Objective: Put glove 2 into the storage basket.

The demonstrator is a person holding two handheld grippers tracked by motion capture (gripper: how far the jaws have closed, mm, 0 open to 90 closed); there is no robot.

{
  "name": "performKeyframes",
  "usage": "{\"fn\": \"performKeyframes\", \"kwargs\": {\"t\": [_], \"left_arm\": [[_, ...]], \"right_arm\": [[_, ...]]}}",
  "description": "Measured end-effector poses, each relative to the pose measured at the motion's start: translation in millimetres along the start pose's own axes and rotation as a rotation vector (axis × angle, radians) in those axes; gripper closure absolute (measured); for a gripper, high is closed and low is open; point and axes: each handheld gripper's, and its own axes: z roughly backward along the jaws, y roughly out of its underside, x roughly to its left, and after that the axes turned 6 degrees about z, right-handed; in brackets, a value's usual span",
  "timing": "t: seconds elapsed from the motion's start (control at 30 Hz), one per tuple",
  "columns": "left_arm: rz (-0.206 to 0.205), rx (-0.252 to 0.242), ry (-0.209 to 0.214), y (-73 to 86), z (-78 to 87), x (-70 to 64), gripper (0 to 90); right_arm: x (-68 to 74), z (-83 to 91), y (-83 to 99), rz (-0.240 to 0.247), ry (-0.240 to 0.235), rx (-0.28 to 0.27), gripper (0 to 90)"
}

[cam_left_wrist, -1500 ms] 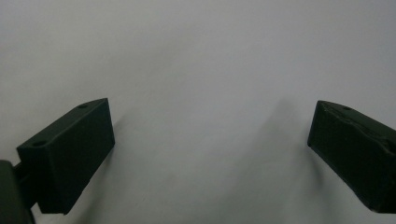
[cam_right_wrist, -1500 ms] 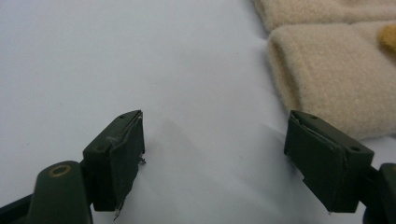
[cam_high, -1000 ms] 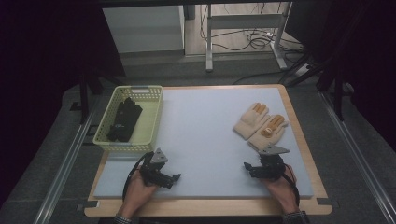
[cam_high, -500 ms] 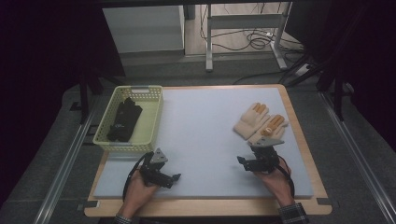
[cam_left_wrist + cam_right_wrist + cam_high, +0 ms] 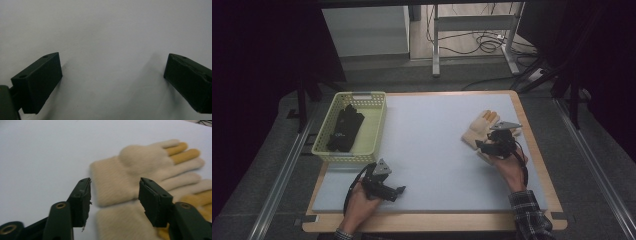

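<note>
cream gloves between open right claw.

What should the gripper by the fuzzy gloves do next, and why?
Probably lower the right gripper a little and close on the cuff of the nearer cream glove. Its jaws stand open with the cuff edge showing between them, nothing gripped yet. The left gripper is open over bare mat, and a yellow basket already holds black gloves.

Basket left, gloves right
</note>
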Motion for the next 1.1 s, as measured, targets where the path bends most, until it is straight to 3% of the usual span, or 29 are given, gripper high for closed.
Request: {"fn": "performKeyframes", "kwargs": {"t": [0.17, 0.3, 0.47, 0.77, 0.83, 0.97, 1.1], "left_arm": [[0.000, -0.001, 0.000, 0.0, 0.0, 0.0, 2.0], [-0.002, 0.000, 0.000, 0.0, 0.1, 0.1, 2.0], [-0.003, 0.000, 0.000, 0.0, 0.1, 0.1, 2.1], [-0.003, 0.000, -0.001, 0.0, 0.2, 0.1, 2.1], [-0.003, 0.000, 0.000, 0.0, 0.1, 0.1, 2.0], [-0.004, 0.000, -0.001, 0.1, 0.2, 0.1, 2.0], [-0.003, 0.000, -0.001, 0.1, 0.2, 0.1, 2.1]], "right_arm": [[-15.8, -10.6, -7.1, -0.016, 0.033, 0.008, 44.2], [-27.0, -25.7, -14.4, -0.037, 0.053, 0.014, 37.5], [-33.1, -46.7, -20.7, -0.036, 0.084, 0.044, 28.5], [-40.6, -81.3, -24.3, -0.045, 0.099, 0.127, 23.9], [-40.7, -85.6, -24.6, -0.057, 0.090, 0.146, 27.3], [-40.1, -87.4, -23.3, -0.075, 0.061, 0.146, 47.5], [-31.9, -83.7, -27.0, -0.038, 0.074, 0.175, 59.3]]}}
